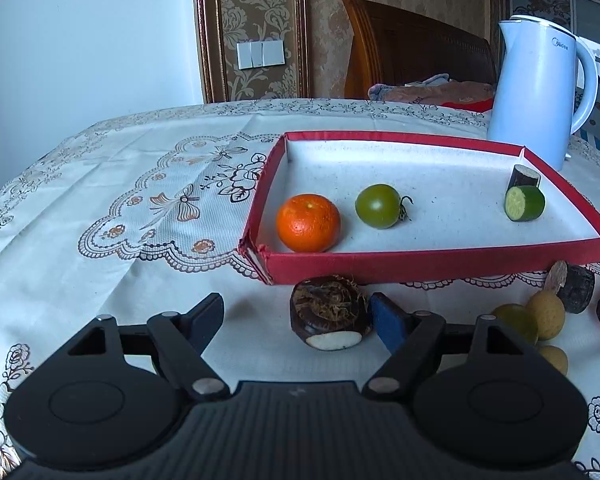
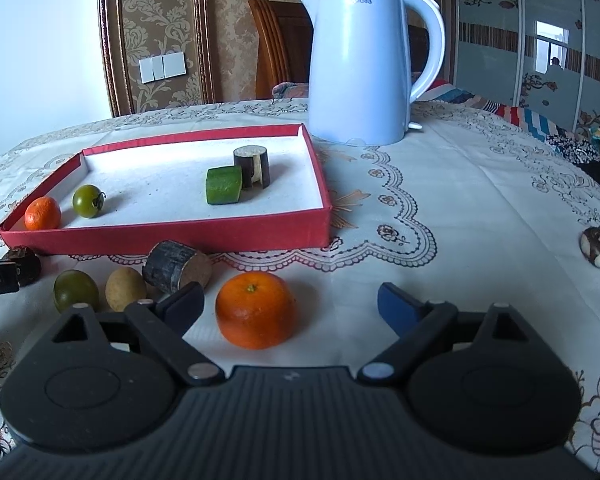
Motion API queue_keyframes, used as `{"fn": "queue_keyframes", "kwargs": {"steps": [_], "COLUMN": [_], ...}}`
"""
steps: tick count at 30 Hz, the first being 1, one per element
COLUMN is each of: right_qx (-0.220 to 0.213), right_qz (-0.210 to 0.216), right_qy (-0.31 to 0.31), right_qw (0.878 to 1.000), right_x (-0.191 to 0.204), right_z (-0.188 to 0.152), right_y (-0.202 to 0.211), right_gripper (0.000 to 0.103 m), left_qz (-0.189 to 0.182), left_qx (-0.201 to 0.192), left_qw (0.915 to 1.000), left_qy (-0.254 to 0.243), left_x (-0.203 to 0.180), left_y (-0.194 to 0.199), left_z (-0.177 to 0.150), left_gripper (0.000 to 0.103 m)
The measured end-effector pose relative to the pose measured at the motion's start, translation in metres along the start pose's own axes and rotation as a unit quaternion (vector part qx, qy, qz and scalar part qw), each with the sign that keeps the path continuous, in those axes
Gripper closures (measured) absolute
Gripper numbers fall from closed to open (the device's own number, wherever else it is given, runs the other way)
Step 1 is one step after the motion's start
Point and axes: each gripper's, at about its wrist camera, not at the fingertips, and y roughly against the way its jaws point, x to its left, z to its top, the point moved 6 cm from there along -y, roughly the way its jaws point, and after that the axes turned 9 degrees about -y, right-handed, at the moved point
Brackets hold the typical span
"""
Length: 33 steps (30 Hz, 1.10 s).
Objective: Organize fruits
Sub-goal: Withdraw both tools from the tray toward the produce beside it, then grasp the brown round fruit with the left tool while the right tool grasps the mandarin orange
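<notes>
Both grippers gape empty: the left gripper (image 1: pixel 296 320) brackets a dark brown water chestnut (image 1: pixel 329 312), the right gripper (image 2: pixel 290 304) a round orange tangerine (image 2: pixel 255 310). Next, I'd guess: close, lift into the shallow red cardboard tray (image 2: pixel 168 236).

Damask wallpaper (image 2: pixel 156 20) fills the upper middle, a triple light switch (image 2: pixel 162 67) on it. A wooden headboard (image 1: pixel 412 48) stands centre; mirrored wardrobe doors (image 2: pixel 540 40) reflect daylight at upper right.
</notes>
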Motion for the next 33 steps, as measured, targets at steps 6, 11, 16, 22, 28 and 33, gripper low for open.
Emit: {"fn": "queue_keyframes", "kwargs": {"steps": [6, 11, 16, 22, 28, 33], "right_qx": [0.008, 0.013, 0.017, 0.018, 0.019, 0.019], "right_qz": [-0.004, -0.007, -0.001, 0.003, 0.005, 0.006], "right_qy": [0.007, 0.011, 0.012, 0.014, 0.02, 0.025], "right_qw": [1.0, 1.0, 1.0, 1.0, 1.0, 0.999], "right_x": [0.002, 0.004, 0.006, 0.007, 0.009, 0.011], "right_z": [-0.001, -0.002, -0.002, -0.002, -0.002, -0.003], "right_y": [-0.002, -0.004, -0.005, -0.005, -0.006, -0.006], "right_gripper": [0.014, 0.025, 0.034, 0.041, 0.046, 0.048], "left_qz": [-0.005, -0.01, -0.01, -0.009, -0.02, -0.025], "left_qx": [0.004, 0.006, 0.005, -0.005, -0.001, -0.005], "left_qw": [1.0, 0.9999, 0.9999, 0.9999, 0.9998, 0.9997], "left_qy": [0.001, 0.008, 0.005, -0.001, -0.001, -0.005], "left_x": [-0.001, 0.001, 0.001, -0.002, -0.003, -0.006], "left_y": [-0.002, -0.004, -0.005, -0.001, -0.001, 0.001], "left_z": [0.0, -0.001, -0.001, 0.0, -0.001, -0.001], "left_gripper": [0.023, 0.023, 0.024, 0.024, 0.035, 0.045]}}
